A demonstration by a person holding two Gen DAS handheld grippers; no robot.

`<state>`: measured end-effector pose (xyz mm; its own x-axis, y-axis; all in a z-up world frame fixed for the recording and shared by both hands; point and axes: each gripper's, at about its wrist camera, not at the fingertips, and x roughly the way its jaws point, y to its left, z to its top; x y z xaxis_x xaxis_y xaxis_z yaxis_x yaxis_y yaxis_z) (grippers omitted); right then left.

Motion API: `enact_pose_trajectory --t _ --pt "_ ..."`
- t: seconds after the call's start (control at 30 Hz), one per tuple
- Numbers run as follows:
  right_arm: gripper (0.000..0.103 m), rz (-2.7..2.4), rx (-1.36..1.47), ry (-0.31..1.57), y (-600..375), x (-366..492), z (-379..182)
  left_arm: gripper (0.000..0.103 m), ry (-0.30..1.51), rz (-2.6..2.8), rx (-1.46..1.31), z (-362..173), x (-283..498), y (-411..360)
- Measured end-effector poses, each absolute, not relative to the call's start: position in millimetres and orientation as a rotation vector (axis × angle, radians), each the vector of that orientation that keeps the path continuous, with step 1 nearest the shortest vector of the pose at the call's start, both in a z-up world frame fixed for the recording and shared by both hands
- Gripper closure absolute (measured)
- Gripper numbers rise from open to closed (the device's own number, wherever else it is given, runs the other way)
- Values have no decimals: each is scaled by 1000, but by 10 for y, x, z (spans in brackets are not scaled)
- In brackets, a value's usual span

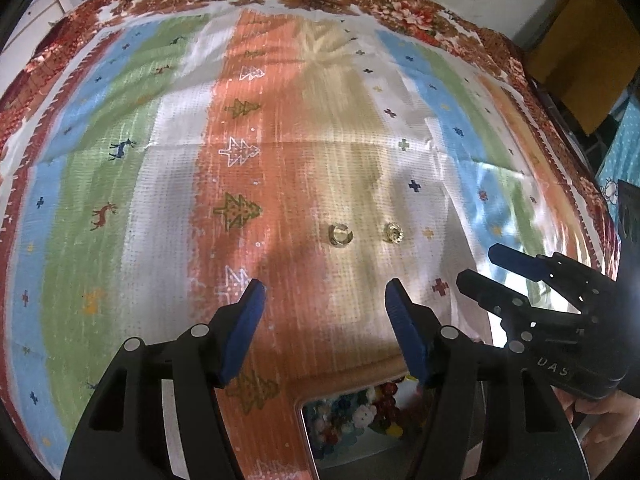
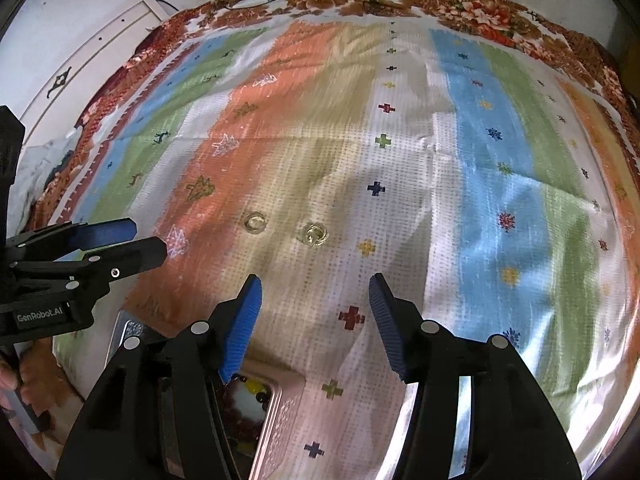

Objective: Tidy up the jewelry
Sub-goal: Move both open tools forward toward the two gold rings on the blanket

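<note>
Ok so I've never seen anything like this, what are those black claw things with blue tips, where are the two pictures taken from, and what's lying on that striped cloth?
Those are handheld tools, not a robot: a person holds one gripper in each hand. Each picture comes from a fisheye camera mounted on a gripper, looking out along its fingers. One view shows the left gripper, the other the right gripper. Both are open and hold nothing. On the striped cloth lie two small gold rings, the left ring and the right ring. Nearer the cameras sits a box with colourful beads inside.
</note>
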<state>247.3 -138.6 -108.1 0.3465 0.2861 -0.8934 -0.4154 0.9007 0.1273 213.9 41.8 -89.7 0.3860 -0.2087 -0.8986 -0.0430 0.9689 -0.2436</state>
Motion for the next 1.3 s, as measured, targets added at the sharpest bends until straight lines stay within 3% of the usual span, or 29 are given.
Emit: enact_pose_trajectory --t 1.3 --pt "47 439 -216 1229 -1061 3095 -1666 40 1260 -81 -188 -1310 2676 424"
